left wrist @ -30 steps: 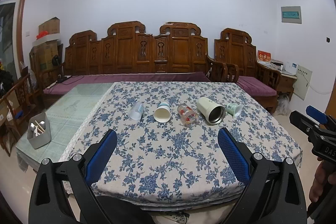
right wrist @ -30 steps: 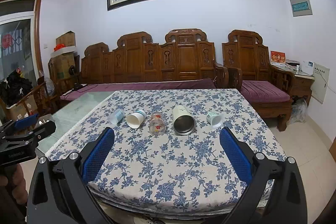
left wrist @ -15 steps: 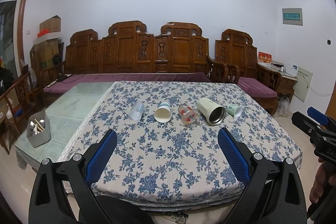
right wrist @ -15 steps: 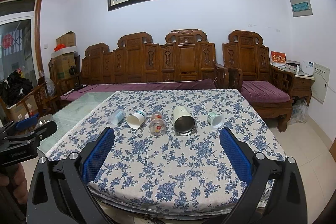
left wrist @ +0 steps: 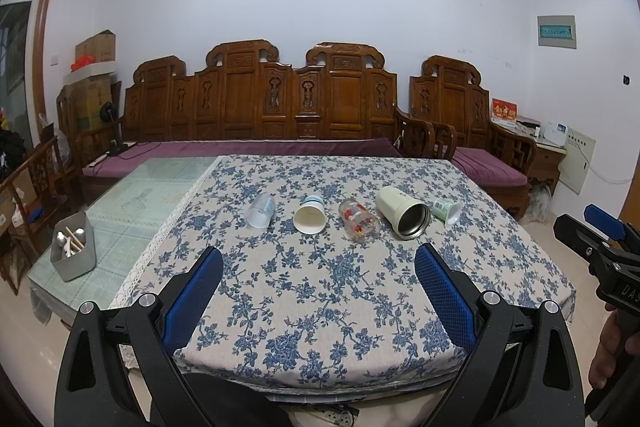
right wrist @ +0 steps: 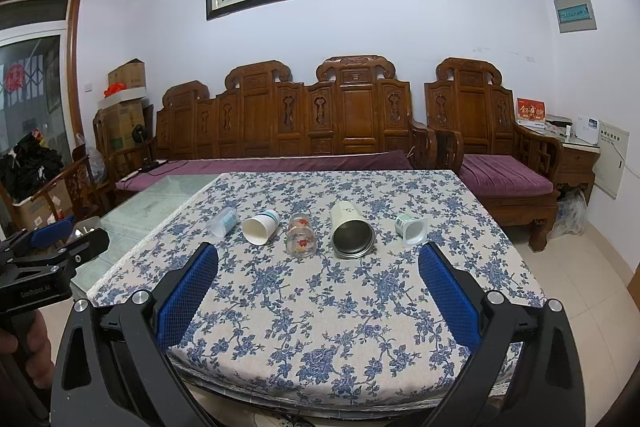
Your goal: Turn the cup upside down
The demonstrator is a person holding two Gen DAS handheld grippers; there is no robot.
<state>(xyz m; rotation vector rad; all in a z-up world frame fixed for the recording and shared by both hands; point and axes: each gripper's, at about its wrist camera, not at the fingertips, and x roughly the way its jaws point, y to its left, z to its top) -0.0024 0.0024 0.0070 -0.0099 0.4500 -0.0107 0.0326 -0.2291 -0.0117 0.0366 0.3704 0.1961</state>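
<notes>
Several cups lie on their sides in a row on the floral tablecloth: a clear plastic cup, a white paper cup, a glass with red print, a cream steel-lined tumbler and a small green-white cup. The right wrist view shows the same row: clear cup, paper cup, glass, tumbler, small cup. My left gripper and my right gripper are both open and empty, held short of the table's near edge.
A grey bin with utensils stands on the glass table part at left. A carved wooden bench and chair stand behind the table. The other gripper shows at each view's side edge.
Both grippers have barely shifted; the left view has tilted slightly. The cups have not moved.
</notes>
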